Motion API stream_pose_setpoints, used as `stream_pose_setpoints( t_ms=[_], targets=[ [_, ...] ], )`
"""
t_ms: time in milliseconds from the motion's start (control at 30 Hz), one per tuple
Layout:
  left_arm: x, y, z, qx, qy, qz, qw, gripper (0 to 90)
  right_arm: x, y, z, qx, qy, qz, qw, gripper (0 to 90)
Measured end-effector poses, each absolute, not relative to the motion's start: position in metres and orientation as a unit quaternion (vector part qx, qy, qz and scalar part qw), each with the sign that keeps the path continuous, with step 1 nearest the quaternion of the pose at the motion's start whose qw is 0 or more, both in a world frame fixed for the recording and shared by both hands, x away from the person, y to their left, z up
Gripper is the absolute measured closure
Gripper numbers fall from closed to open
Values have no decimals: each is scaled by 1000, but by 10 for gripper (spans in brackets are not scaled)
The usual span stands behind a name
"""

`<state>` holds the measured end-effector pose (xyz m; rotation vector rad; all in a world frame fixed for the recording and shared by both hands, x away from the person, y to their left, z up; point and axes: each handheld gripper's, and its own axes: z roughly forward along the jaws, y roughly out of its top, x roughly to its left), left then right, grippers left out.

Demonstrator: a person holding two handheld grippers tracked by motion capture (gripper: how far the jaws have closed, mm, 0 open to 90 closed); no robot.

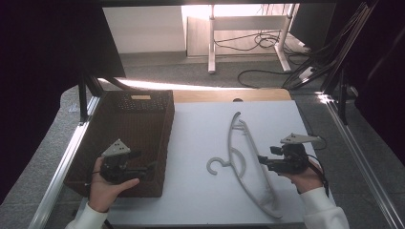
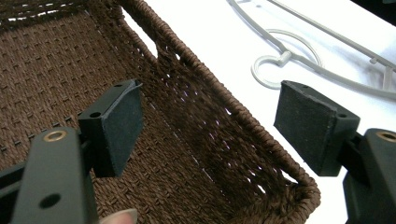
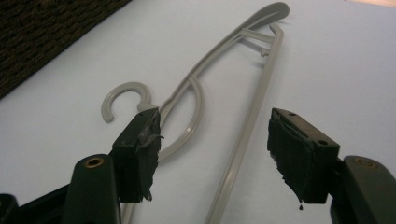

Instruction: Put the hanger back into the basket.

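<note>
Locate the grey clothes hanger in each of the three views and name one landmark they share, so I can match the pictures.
High view: the clothes hanger lies flat on the white table, right of centre, hook toward the basket.
Left gripper view: its hook and bars sit at upper right, beyond the basket rim.
Right gripper view: it runs up the centre, between the open right claw pads, untouched.
Shared landmark: the brown woven basket, beside the hook.

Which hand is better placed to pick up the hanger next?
The right. Its tool is open and aimed at the hanger, whose bar lies between the jaws. The left tool straddles the basket wall, away from the hanger.
</note>
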<state>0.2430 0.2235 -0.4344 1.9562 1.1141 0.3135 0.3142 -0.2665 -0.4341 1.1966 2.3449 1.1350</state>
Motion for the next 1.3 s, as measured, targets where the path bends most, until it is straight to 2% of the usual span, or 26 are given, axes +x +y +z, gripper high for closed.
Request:
stream_pose_setpoints(
  t_ms=[667, 1300],
  targets=[
    [242, 224, -431, 779, 446, 131, 421, 231, 344, -232, -449, 409, 841, 329, 127, 406],
    [242, 224, -432, 778, 447, 131, 420, 230, 380, -196, -481, 418, 870, 241, 97, 505]
  ],
)
